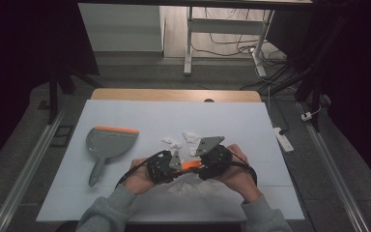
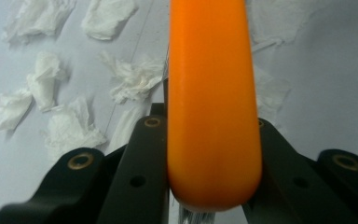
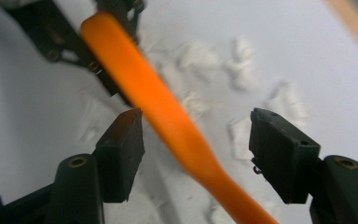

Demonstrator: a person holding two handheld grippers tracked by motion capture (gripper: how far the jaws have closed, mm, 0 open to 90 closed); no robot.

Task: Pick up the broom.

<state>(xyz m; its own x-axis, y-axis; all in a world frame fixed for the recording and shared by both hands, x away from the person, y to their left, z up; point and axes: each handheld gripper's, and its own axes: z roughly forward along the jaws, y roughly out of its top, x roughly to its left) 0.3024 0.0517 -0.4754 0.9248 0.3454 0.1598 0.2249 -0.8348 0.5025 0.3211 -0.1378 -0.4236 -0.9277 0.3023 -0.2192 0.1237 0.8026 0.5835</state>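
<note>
From my remote seat, the grey dustpan point(image 1: 107, 143) with its orange lip lay at nine o'clock of my two hands, well apart from them on the white table point(image 1: 251, 125). My left gripper point(image 1: 162, 166) had its jaws clamped tight on the orange brush handle point(image 2: 213, 102); in the left gripper view the handle ran straight up between both black jaws, touching each. Scraps of white tissue point(image 2: 42, 81) lay scattered at ten o'clock of that handle. In the high view the handle bridged the gap between both grippers. My right gripper point(image 3: 196, 149) stood wide: the handle crossed slantwise between its jaws, close to the left pad, the right pad clearly apart from it.
</note>
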